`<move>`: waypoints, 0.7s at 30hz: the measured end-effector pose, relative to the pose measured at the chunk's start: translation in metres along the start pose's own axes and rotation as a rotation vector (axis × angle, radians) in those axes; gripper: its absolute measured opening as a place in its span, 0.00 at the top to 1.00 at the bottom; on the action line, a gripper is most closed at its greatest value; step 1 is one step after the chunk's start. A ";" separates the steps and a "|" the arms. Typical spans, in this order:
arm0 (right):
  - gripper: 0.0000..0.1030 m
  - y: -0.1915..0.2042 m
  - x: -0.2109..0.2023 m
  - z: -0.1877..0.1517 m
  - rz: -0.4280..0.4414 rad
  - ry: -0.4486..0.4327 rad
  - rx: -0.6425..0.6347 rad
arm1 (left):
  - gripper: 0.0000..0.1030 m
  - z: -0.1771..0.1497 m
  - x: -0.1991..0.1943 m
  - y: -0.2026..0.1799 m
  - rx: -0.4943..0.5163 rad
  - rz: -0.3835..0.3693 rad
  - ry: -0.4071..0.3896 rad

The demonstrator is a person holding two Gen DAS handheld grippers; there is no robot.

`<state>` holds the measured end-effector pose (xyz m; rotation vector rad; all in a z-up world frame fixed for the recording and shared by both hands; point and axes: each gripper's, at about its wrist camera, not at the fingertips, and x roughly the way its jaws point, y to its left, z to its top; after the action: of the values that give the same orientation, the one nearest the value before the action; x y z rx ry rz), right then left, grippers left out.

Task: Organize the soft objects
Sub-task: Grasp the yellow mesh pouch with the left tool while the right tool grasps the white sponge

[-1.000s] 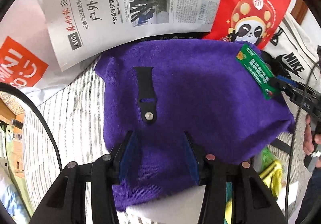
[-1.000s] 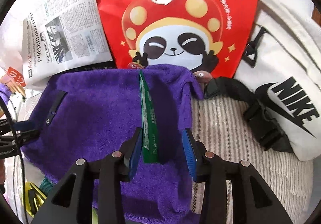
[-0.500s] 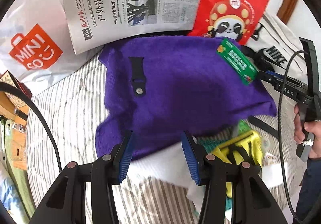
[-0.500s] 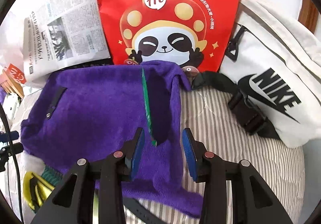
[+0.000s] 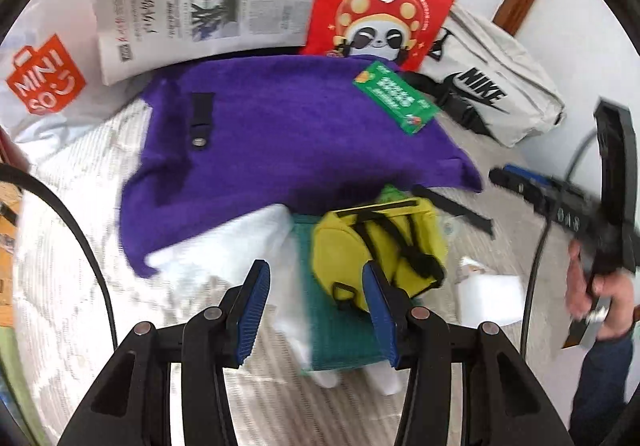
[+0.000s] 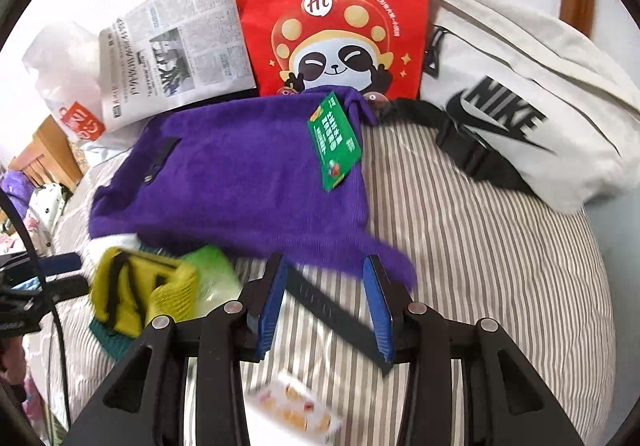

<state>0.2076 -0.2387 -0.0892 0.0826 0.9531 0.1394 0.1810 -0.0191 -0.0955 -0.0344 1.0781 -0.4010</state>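
A purple towel (image 5: 280, 142) with a green tag (image 5: 394, 97) and a black snap strap lies spread on the striped bed; it also shows in the right wrist view (image 6: 240, 182). Its near edge drapes over a white cloth (image 5: 240, 242), a teal cloth (image 5: 340, 330) and a yellow pouch (image 5: 380, 242), which the right wrist view also shows (image 6: 132, 290). My left gripper (image 5: 316, 310) is open and empty above the white and teal cloths. My right gripper (image 6: 324, 306) is open and empty over a black strap (image 6: 332, 314), just short of the towel's corner.
A red panda bag (image 6: 340, 14), a newspaper (image 6: 180, 50), a white Miniso bag (image 5: 44, 82) and a white Nike bag (image 6: 520, 98) lean along the far side. A small white packet (image 6: 292, 414) lies near my right gripper. The striped bedsheet (image 6: 480, 266) extends right.
Both grippers have let go of the towel and drawn back toward me. The towel now lies flat, and the yellow pouch, white cloth and teal cloth have come into view below it.
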 end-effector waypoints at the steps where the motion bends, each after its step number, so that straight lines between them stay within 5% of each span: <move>1: 0.61 -0.001 -0.006 -0.006 0.009 0.000 0.007 | 0.54 0.001 0.002 -0.002 -0.014 -0.018 0.005; 5: 0.61 -0.002 -0.022 -0.022 0.019 -0.001 0.009 | 0.54 0.003 0.005 -0.012 -0.024 -0.027 0.008; 11: 0.61 -0.004 -0.033 -0.038 0.031 0.003 0.007 | 0.56 0.005 0.024 -0.021 -0.024 0.066 0.040; 14: 0.61 -0.003 -0.036 -0.046 0.018 0.011 -0.019 | 0.70 0.003 0.028 -0.020 -0.047 0.057 0.029; 21: 0.61 -0.005 -0.040 -0.071 0.038 0.034 -0.039 | 0.81 0.006 0.032 -0.022 -0.057 0.057 0.002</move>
<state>0.1278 -0.2496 -0.0988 0.0629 0.9823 0.1949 0.1927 -0.0514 -0.1147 -0.0535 1.0900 -0.3191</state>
